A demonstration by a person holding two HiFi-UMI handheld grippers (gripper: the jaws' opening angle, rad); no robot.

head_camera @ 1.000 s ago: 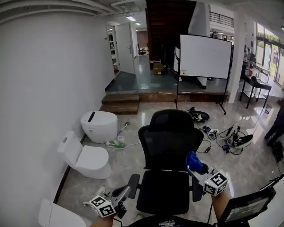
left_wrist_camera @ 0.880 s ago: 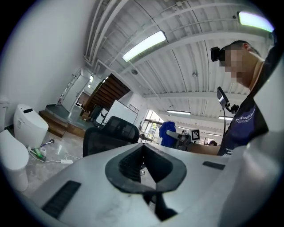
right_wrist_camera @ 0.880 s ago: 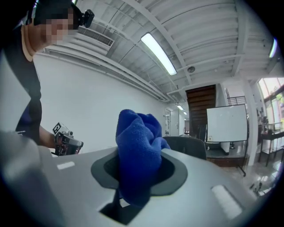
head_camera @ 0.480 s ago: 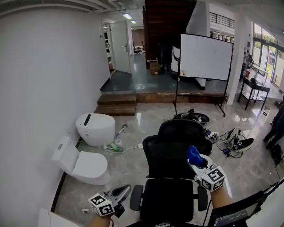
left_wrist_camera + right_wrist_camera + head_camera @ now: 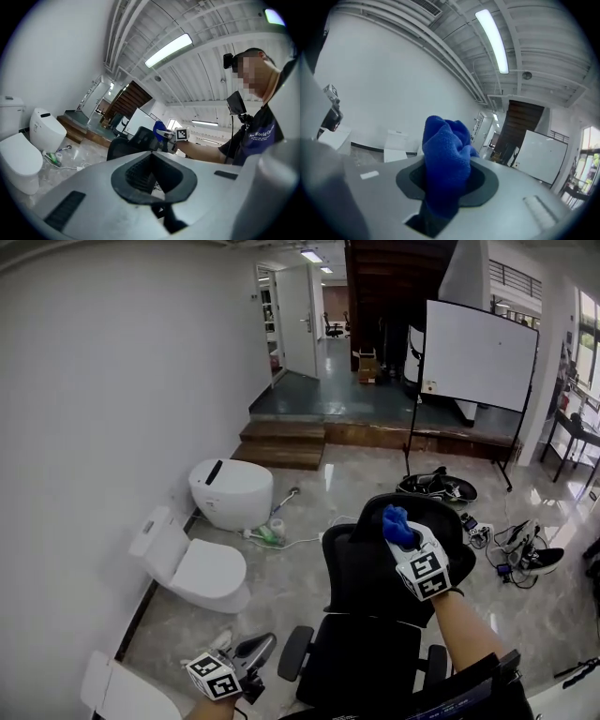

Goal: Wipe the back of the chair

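In the bare tiled room, chair point(image 5: 370, 568) at 5 o'clock, our right hand-held gripper point(image 5: 400, 531) clamps a cloth point(image 5: 394, 517) by its back, which we'd wipe flat, while the left hand-held gripper point(image 5: 263, 643) is closed and empty.

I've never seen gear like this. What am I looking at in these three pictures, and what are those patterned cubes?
A person holds a gripper in each hand; the cubes are part of them. One picture comes from a camera on the person's head, the other two from cameras riding on the grippers. The right gripper has its jaws shut on a blue cloth near the top of a black chair. The left gripper sits low, jaws shut, empty. Two toilets stand on the floor.
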